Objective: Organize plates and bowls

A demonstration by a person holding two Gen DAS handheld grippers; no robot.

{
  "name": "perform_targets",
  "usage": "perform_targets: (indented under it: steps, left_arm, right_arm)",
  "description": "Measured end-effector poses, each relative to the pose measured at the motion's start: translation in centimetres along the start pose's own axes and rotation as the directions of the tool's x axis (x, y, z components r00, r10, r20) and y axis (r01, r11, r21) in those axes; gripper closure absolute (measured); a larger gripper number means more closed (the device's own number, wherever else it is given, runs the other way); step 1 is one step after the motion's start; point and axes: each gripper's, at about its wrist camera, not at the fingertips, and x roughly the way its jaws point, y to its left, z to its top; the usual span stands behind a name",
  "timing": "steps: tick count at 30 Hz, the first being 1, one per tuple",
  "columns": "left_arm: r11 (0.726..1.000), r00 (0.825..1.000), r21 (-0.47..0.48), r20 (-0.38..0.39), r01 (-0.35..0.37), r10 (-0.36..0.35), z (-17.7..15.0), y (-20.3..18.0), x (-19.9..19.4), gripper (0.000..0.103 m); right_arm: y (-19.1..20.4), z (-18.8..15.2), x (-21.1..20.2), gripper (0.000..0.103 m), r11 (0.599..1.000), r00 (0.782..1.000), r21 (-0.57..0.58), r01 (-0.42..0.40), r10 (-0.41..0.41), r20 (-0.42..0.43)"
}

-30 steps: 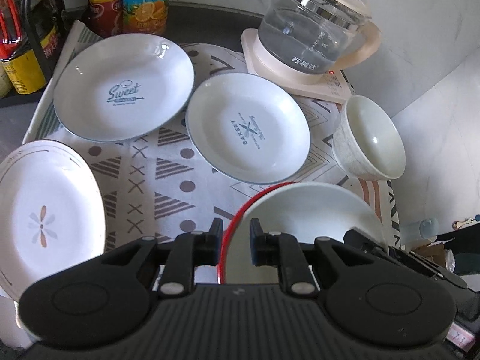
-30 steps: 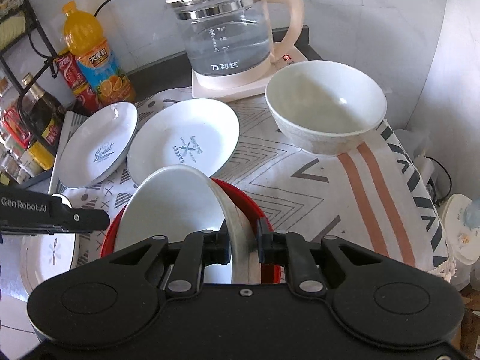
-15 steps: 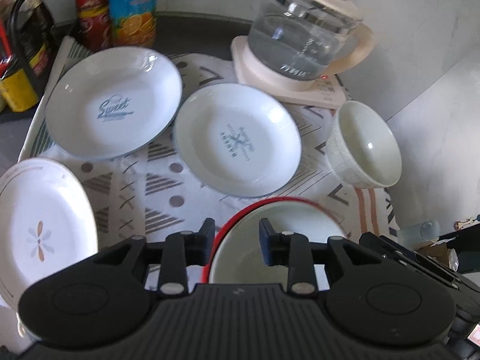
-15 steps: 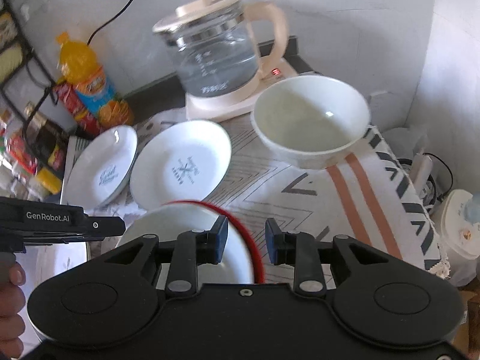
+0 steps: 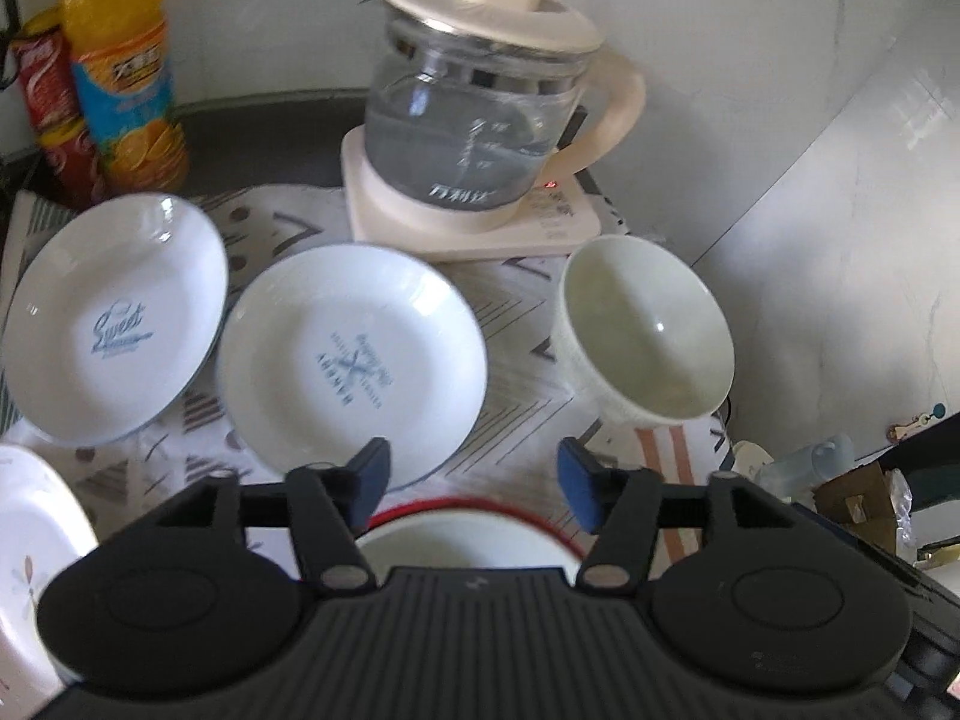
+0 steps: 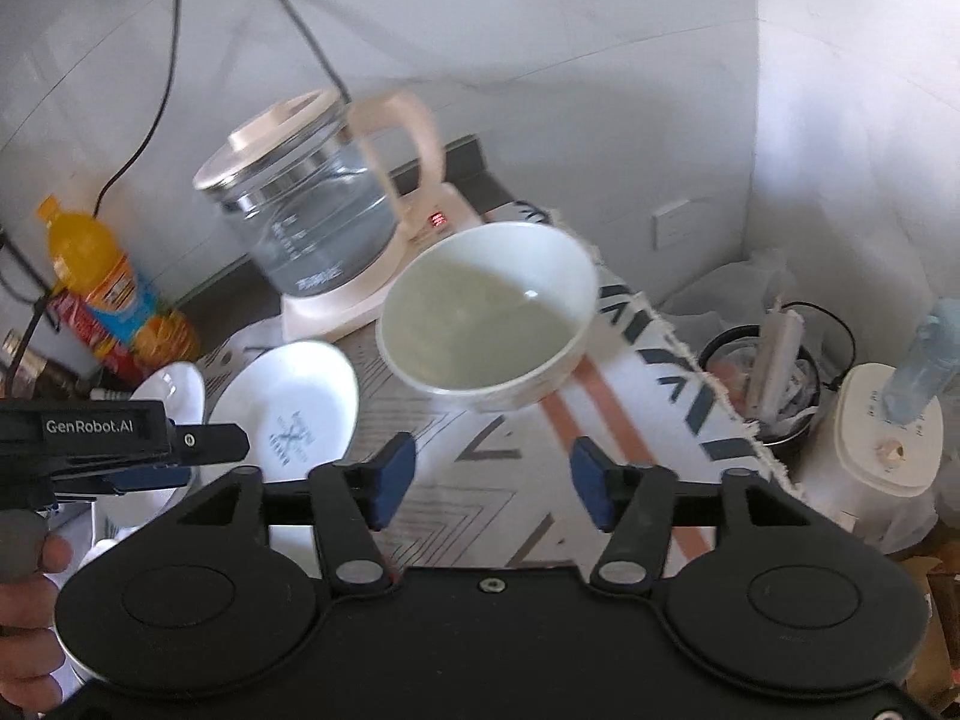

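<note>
White tiled walls close in a corner where a patterned cloth [image 5: 522, 420] covers the surface. At the far side a glass kettle [image 5: 480, 126], partly filled with clear water under a cream lid, sits on its cream base [image 5: 480, 228] with a small red light showing. To the far left stand an orange drink bottle [image 5: 120, 72] and a red can [image 5: 54, 114].

On the cloth lie two shallow white plates, both empty: the "Sweet" plate [image 5: 114, 318] at the left and the bakery-print plate [image 5: 351, 360] just beside it, their rims close or overlapping. A deep white bowl [image 5: 645, 330], empty, stands to the right near the kettle base. At the near left edge lies a flower-print plate [image 5: 30, 546].

Nearest to the left claw [image 5: 474, 483], a white bowl [image 5: 468, 546] rests inside a red-rimmed dish [image 5: 480, 507], partly hidden behind the claw body. Its jaws have just been opening and stand released, with nothing pressed between the blue pads.

The right claw [image 6: 492, 483] has likewise just been opening and is released, with only cloth seen between its pads. Off the right edge of the surface sits a white appliance [image 6: 882, 450].
</note>
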Motion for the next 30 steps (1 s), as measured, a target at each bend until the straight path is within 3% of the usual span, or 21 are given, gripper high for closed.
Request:
perform_targets:
  steps: [2, 6, 24, 30]
  left_arm:
    - [1.000, 1.000, 0.005, 0.000, 0.011, -0.011, 0.5, -0.6, 0.4, 0.034]
    - [1.000, 1.000, 0.015, -0.004, 0.025, -0.025, 1.3, -1.7, 1.4, 0.027]
    - [0.998, 0.997, 0.009, -0.036, 0.066, -0.065, 4.1, -4.2, 8.6, 0.027]
    - [0.998, 0.997, -0.028, -0.054, 0.057, -0.058, 4.6, -4.3, 11.0, 0.028]
  right_arm:
    - [-0.5, 0.3, 0.0, 0.031, 1.000, 1.000, 0.011, 0.012, -0.012, 0.008]
    - [-1.1, 0.9, 0.3, 0.025, 0.999, 1.000, 0.028, 0.023, -0.024, 0.016]
    - [-4.6, 3.0, 6.0, 0.026, 0.985, 0.998, 0.161, 0.053, -0.047, -0.043]
    - [-5.1, 3.5, 8.7, 0.034, 0.978, 0.995, 0.199, 0.069, -0.052, -0.087]
